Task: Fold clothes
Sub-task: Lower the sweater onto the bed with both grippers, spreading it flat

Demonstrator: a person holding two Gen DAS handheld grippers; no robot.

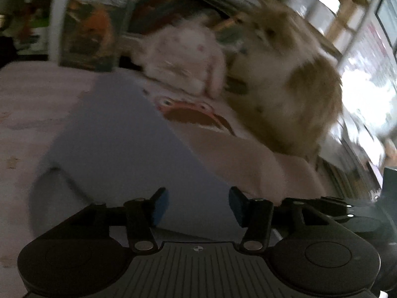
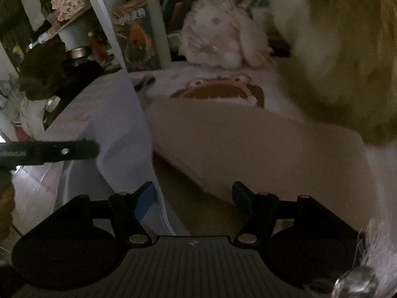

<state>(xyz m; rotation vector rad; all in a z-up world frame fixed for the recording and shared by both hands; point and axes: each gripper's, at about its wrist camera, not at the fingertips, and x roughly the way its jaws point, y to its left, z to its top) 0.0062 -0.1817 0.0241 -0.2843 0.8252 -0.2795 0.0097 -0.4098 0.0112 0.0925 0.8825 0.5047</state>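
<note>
left wrist view: left gripper [image 1: 198,204] fingers apart, nothing between, above pale lavender folded garment [image 1: 119,149] on bed; cream cloth [image 1: 243,159] beside it. right wrist view: right gripper [image 2: 194,198] fingers apart, empty, over garment edge [image 2: 119,124]; white plush rabbit [image 2: 218,39] behind.

Garment [image 2: 119,129] pale lavender, plain. Folded cloth [image 2: 260,149] beige. Frog print [image 2: 220,89]: pink rim, brown mouth. Plush bunny [image 2: 215,37] white, pink spots. Furry animal [image 1: 292,94] tan-and-white. Gripper pads [image 1: 161,206] blue.
</note>
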